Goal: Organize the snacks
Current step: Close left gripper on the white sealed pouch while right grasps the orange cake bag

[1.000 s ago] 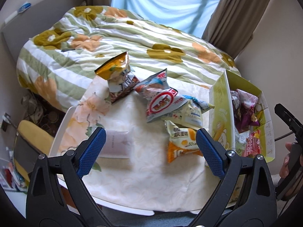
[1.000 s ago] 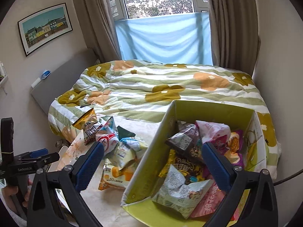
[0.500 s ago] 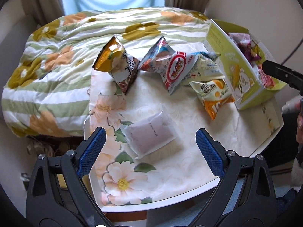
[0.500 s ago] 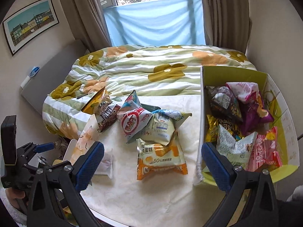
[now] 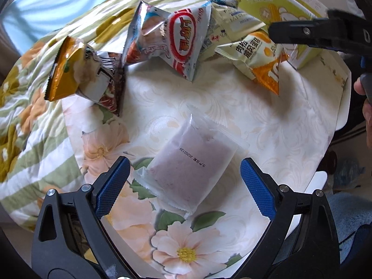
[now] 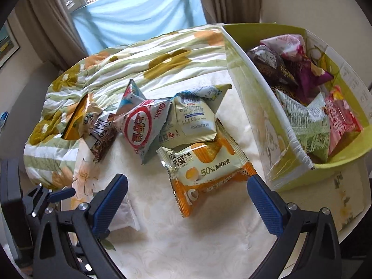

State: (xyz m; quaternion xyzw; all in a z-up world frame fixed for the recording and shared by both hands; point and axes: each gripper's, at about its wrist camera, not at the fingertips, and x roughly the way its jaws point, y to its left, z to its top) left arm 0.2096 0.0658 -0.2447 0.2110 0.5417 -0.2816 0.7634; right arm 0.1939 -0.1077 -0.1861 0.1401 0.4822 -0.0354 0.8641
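My left gripper is open and points steeply down over a pale purple packet. The packet lies flat on the flowered tablecloth between the blue pads, which do not touch it. My right gripper is open too, low over an orange and cream cake packet with nothing in its grip. Behind that lie a pale green packet, a silver bag with a red oval and a gold and brown packet. A green box at the right holds several snack bags.
The table's white rim curves close at the right. A bed with a flowered quilt runs along the far side, under a curtained window. A person's hand shows at the right edge.
Both grippers came down toward the table. The left one rolled and now frames the purple packet. The right one slid left from above the green box to above the orange packet.
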